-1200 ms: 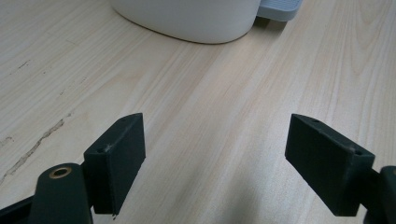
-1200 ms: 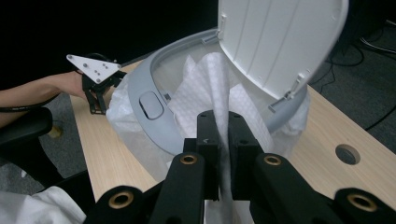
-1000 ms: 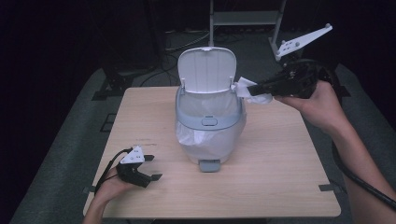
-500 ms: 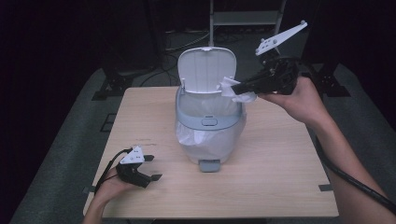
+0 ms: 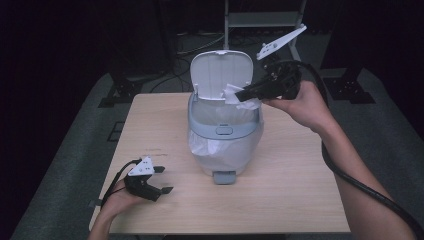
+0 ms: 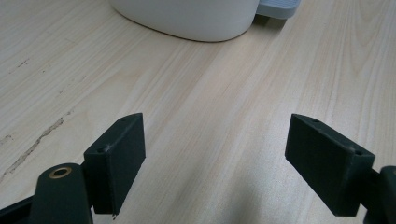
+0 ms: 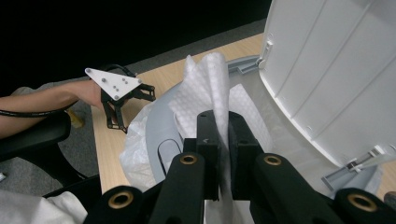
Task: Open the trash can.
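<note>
The right gripper (image 5: 239, 96) pinches a paper towel (image 5: 235, 95) over the open bin (image 5: 225, 131) near the table's far edge, release pending; the left gripper (image 5: 162, 179) rests spread.

Light wooden table (image 5: 300, 200) with a scuffed streak near its left edge, grey carpeted floor (image 5: 75, 165) around it, metal shelving frame (image 5: 265, 20) in the dark behind, black stand feet (image 5: 117, 95) on either side, cables (image 5: 190, 47) trailing on the floor

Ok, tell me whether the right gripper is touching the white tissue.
Touching. In the right gripper view, the right gripper has its fingers pinched shut on the white tissue, which sticks up between them.
</note>
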